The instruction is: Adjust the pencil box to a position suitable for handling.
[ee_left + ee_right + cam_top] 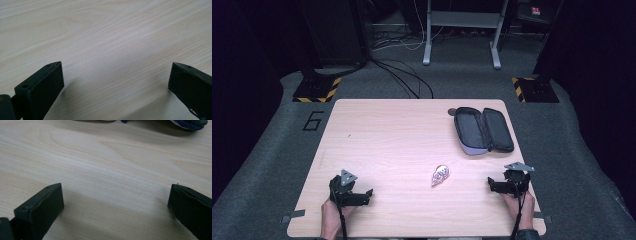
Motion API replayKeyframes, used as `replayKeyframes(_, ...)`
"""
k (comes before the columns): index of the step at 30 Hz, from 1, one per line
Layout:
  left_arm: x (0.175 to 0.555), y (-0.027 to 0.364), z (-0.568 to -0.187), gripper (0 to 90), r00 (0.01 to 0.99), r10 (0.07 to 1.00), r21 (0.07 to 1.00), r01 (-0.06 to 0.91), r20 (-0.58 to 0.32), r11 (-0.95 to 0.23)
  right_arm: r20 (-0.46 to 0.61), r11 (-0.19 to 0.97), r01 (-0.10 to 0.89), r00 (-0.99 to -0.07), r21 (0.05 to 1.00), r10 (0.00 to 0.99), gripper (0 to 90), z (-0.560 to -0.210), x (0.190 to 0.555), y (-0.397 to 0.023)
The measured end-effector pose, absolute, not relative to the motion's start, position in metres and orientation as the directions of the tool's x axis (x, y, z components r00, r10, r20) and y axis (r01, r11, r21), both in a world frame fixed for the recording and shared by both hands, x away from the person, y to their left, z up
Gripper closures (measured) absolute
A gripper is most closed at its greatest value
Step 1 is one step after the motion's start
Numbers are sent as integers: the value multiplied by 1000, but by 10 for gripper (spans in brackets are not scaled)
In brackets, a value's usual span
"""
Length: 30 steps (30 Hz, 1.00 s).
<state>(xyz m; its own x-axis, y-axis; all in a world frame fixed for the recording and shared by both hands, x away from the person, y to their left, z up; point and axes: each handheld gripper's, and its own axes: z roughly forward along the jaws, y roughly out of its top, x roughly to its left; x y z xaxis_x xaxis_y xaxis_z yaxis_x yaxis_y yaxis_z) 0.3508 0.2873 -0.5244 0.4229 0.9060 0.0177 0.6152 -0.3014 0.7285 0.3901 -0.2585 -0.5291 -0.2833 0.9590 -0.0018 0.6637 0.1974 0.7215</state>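
On the light wooden table (pixel 387 135) my left gripper (pixel 364 196) rests near the front left, held by a hand and pointing right. In the left gripper view my left gripper (pixel 116 75) is open with bare wood between its jaws. My right gripper (pixel 493 185) sits near the front right edge and points left. In the right gripper view my right gripper (pixel 116 195) is open, nothing between its jaws. A small shiny wrapped object (pixel 440 175) lies between the two grippers, apart from both. An open dark zip case (pixel 484 131) lies at the back right; its blue-zipped edge (pixel 190 123) shows beyond the right jaws.
Grey carpet surrounds the table. Black stands with yellow-black striped bases (pixel 317 89) stand beyond the far corners, cables (pixel 404 75) run across the floor, and a grey metal frame (pixel 462 30) stands at the back.
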Motion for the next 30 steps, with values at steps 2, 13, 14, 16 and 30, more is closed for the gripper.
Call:
replayKeyframes(2,353,281,-519,0,441,897,733,605,15,-310,0,199,668,-285,717,958,0,-529,390,-259)
replayKeyframes(13,369,244,-499,0,537,843,757,547,9,-357,1,196,668,-284,718,959,0,-529,390,-259)
replayKeyframes(14,371,239,-498,0,547,837,758,541,13,-365,1,197,668,-284,718,959,0,-529,390,-259)
replayKeyframes(16,373,232,-495,0,562,827,755,537,13,-377,1,197,668,-284,718,959,0,-529,390,-259)
replayKeyframes(30,386,191,-492,2,624,781,752,506,19,-423,2,197,668,-285,717,958,0,-529,390,-259)
